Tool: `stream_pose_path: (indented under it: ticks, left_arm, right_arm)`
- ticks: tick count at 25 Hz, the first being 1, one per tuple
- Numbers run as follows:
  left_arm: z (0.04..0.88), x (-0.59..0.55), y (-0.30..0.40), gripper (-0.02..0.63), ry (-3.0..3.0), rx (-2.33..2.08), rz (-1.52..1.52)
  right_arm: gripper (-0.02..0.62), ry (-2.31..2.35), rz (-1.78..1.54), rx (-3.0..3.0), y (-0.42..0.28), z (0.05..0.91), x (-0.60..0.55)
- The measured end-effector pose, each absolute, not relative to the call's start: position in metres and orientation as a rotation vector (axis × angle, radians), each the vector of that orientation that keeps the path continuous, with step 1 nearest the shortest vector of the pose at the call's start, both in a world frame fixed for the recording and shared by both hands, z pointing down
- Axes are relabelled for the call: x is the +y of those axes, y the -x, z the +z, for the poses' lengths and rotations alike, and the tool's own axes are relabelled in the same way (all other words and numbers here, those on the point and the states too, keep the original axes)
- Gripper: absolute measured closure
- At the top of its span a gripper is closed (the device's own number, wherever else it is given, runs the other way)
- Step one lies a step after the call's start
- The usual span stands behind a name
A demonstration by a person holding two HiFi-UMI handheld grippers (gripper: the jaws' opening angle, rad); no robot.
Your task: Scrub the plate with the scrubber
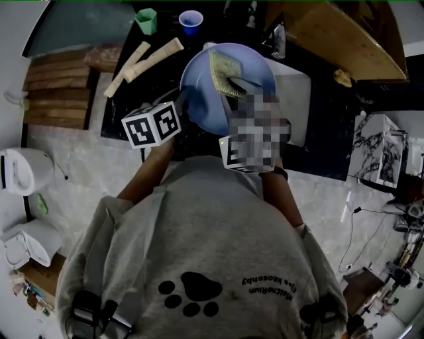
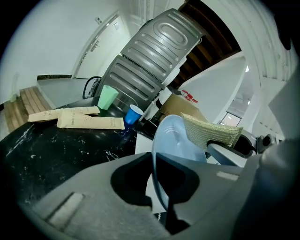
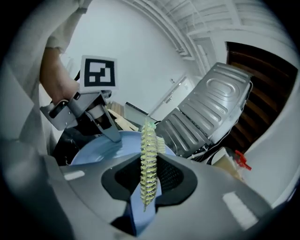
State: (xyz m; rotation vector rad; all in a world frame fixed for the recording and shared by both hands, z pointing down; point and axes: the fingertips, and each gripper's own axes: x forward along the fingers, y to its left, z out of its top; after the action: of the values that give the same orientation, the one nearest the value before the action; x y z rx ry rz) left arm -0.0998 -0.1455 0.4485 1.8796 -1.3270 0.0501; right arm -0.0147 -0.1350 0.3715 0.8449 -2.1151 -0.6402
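A light blue plate (image 1: pixel 212 93) is held up above the black counter, tilted on edge. My left gripper (image 1: pixel 180 106) is shut on its left rim; in the left gripper view the plate's rim (image 2: pixel 157 164) runs between the jaws. My right gripper (image 1: pixel 238 86) is shut on a yellow-green scrubber (image 1: pixel 224 71), which lies flat against the plate's face near the top. In the right gripper view the scrubber (image 3: pixel 148 159) stands edge-on between the jaws, with the plate (image 3: pixel 101 150) behind it and the left gripper (image 3: pixel 96 115) gripping the rim. The scrubber (image 2: pixel 211 133) also shows in the left gripper view.
On the black counter (image 1: pixel 119 106) lie two long paper sleeves (image 1: pixel 149 59), a green cup (image 1: pixel 147 20) and a blue cup (image 1: pixel 191 21). A white board (image 1: pixel 295 93) lies under the plate. A metal dish rack (image 2: pixel 154 51) stands behind, and wooden slats (image 1: pixel 53 93) at the left.
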Motion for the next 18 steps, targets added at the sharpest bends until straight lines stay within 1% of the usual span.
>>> stream_pose_path:
  ticks: [3, 6, 11, 18]
  left_arm:
    - [0.443, -0.148, 0.102, 0.589, -1.905, -1.321, 0.031]
    - [0.434, -0.151, 0.101, 0.589, -1.929, -1.312, 0.011]
    - [0.418, -0.158, 0.094, 0.586, -1.969, -1.314, -0.008]
    - [0.408, -0.169, 0.085, 0.581, -1.967, -1.348, -0.038]
  right_arm:
    - [0.52, -0.8, -0.777, -1.993, 0.027, 0.372, -0.138]
    - [0.522, -0.768, -0.81, -1.927, 0.032, 0.375, -0.14]
    - [0.521, -0.668, -0.784, -1.861, 0.031, 0.391, -0.138]
    - [0.521, -0.523, -0.647, -1.926, 0.025, 0.404, -0.124]
